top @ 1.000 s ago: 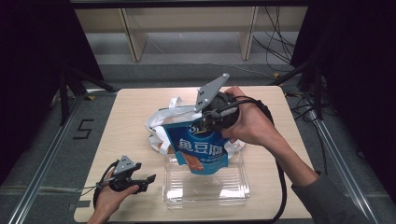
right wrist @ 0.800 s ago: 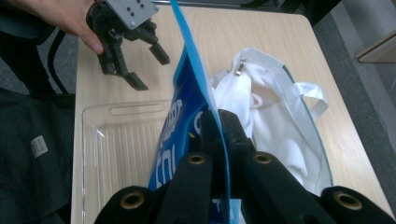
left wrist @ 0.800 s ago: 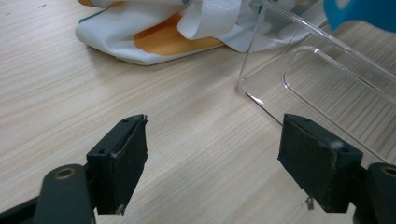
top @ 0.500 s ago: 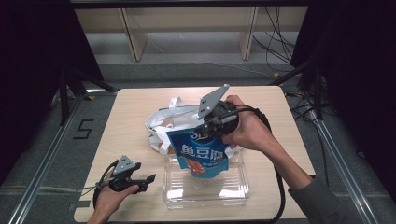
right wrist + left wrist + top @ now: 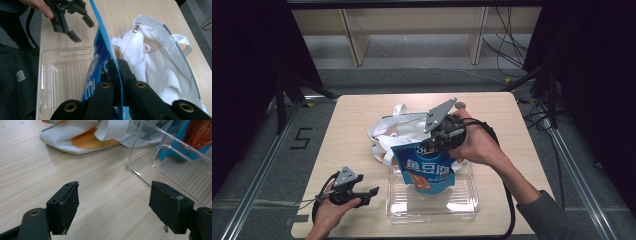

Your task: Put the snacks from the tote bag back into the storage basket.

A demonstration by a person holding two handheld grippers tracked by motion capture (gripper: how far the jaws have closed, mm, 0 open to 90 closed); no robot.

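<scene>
A: Where's the snack pouch (image 5: pixel 428 169) now?

B: Hanging from the right tool (image 5: pixel 443 142), jaws pinched shut on its top edge. In the right gripper view the blue film (image 5: pixel 102 50) runs straight up between the two black jaws. The pouch's lower end hangs over the clear plastic tray (image 5: pixel 462 202), at its far end; whether it touches the floor of the tray I can't tell.

A: And the white tote bag (image 5: pixel 394 131)?

B: Crumpled on the counter (image 5: pixel 342 125) just behind the tray, touching or nearly touching the pouch's back side.

A: What's the left tool (image 5: pixel 373 191) doing?

B: Resting low by the tray's left side, jaws spread wide with nothing between them — the left gripper view looks along the bare wood to the tray's corner (image 5: pixel 136 167).

A: So the step looks like setting the pouch into the tray. How to do it well?

B: I'd lower it with the bottom edge leading, then tip the top toward the person so it lies flat inside the walls instead of folding over the far rim. Keep the grip until most of its length is resting — a pouch let go while upright will probably flop, perhaps back onto the tote.

A: Any use for the left tool?

B: It could steady the tray's near-left corner if the light plastic starts to slide.
</scene>
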